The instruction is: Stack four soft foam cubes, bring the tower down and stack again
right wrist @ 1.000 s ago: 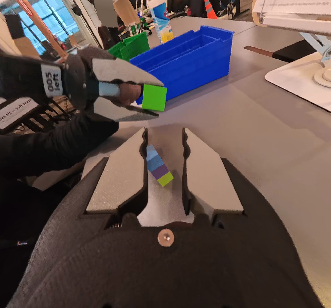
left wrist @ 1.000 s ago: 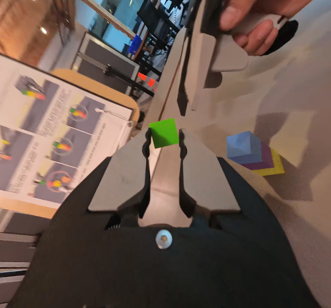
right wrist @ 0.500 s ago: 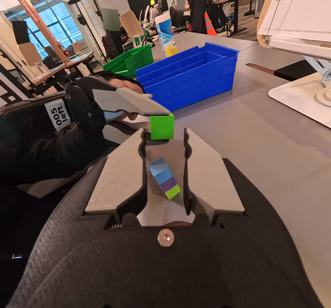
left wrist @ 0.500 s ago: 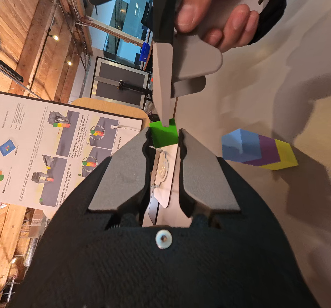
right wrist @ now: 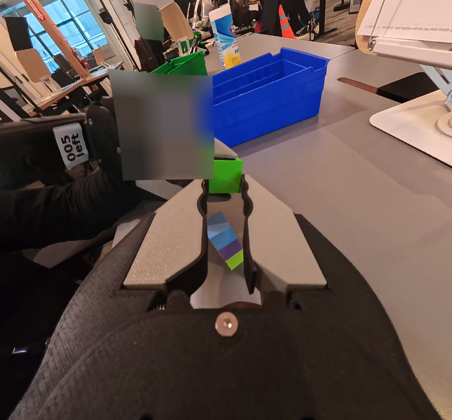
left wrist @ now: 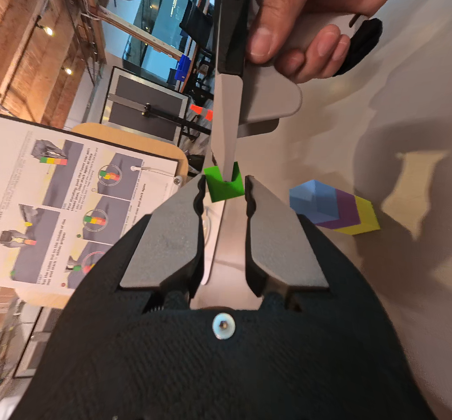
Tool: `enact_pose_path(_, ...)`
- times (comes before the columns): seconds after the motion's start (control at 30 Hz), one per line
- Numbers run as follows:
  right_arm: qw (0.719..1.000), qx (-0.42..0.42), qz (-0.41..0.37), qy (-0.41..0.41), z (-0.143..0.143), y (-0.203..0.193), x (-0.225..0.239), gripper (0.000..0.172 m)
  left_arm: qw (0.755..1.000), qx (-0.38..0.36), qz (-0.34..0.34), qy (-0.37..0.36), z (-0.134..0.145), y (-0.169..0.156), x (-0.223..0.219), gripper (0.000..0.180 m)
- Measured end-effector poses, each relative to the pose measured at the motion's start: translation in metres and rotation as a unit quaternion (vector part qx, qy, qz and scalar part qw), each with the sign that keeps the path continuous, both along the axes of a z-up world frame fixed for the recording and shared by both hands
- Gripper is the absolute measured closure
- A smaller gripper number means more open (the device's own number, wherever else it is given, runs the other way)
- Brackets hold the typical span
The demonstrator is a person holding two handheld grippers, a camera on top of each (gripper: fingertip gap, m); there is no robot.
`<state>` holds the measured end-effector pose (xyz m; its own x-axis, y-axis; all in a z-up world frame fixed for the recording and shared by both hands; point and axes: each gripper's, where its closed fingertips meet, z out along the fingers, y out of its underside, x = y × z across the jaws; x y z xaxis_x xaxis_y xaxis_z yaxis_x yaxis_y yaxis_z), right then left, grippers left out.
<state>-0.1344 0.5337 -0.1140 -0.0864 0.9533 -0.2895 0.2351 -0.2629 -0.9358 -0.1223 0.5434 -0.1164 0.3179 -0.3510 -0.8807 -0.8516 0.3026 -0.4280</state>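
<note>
Green foam cube [left wrist: 223, 187] hangs in the air above the grey counter [right wrist: 342, 200], gripped by both tools at once. The left gripper [left wrist: 223, 188] has its fingers pressed on two opposite faces of it, and the right gripper [right wrist: 224, 183] closes its fingertips on the cube's other pair of sides. Below and a little aside, a tower of three cubes [right wrist: 226, 239], blue on purple on yellow, stands on the counter. A blue bin [right wrist: 269, 105] sits farther back.
</note>
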Motion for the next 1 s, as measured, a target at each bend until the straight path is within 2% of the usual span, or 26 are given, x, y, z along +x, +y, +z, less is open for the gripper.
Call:
enact_pose_path(0.13,1.0,0.003,-0.004,-0.002,-0.001,0.003,0.002,0.149,1.0,-0.023,-0.003,-0.008,-0.004,-0.002,-0.004,0.148)
enact_pose_path(0.23,1.0,0.002,-0.003,0.004,0.003,0.006,0.006,0.149,0.998,-0.048,-0.009,-0.027,-0.006,-0.003,-0.007,0.136)
enact_pose_path(0.33,1.0,0.018,0.019,-0.002,0.007,0.003,0.014,0.148,0.992,-0.096,-0.042,-0.075,-0.004,-0.013,-0.008,0.133)
enact_pose_path(0.43,0.996,0.077,0.024,-0.03,0.007,0.007,0.022,0.149,0.977,-0.15,-0.072,-0.133,0.002,-0.024,-0.013,0.133)
enact_pose_path(0.5,0.991,0.113,0.041,-0.063,0.004,0.006,0.026,0.149,0.963,-0.188,-0.063,-0.185,0.006,-0.022,-0.022,0.138)
enact_pose_path(0.57,0.983,0.151,0.056,-0.091,0.004,0.007,0.027,0.149,0.942,-0.233,-0.019,-0.239,0.001,-0.012,-0.037,0.117)
enact_pose_path(0.63,0.973,0.183,0.081,-0.114,0.005,0.003,0.025,0.148,0.916,-0.278,0.027,-0.287,-0.008,-0.003,-0.049,0.123)
enact_pose_path(0.7,0.96,0.214,0.114,-0.138,0.007,-0.004,0.021,0.148,0.886,-0.316,0.06,-0.334,-0.014,0.004,-0.058,0.121)
enact_pose_path(0.77,0.946,0.241,0.149,-0.16,0.006,-0.012,0.017,0.149,0.846,-0.342,0.079,-0.402,-0.013,0.013,-0.065,0.123)
enact_pose_path(0.83,0.929,0.265,0.178,-0.188,0.003,-0.018,0.014,0.148,0.812,-0.362,0.087,-0.45,-0.014,0.019,-0.069,0.132)
enact_pose_path(0.9,0.914,0.286,0.198,-0.21,-0.002,-0.021,0.012,0.148,0.8,-0.362,0.115,-0.465,-0.019,0.026,-0.079,0.132)
enact_pose_path(1.0,0.889,0.299,0.218,-0.269,-0.013,-0.018,0.014,0.148,0.802,-0.35,0.14,-0.464,-0.024,0.031,-0.087,0.132)
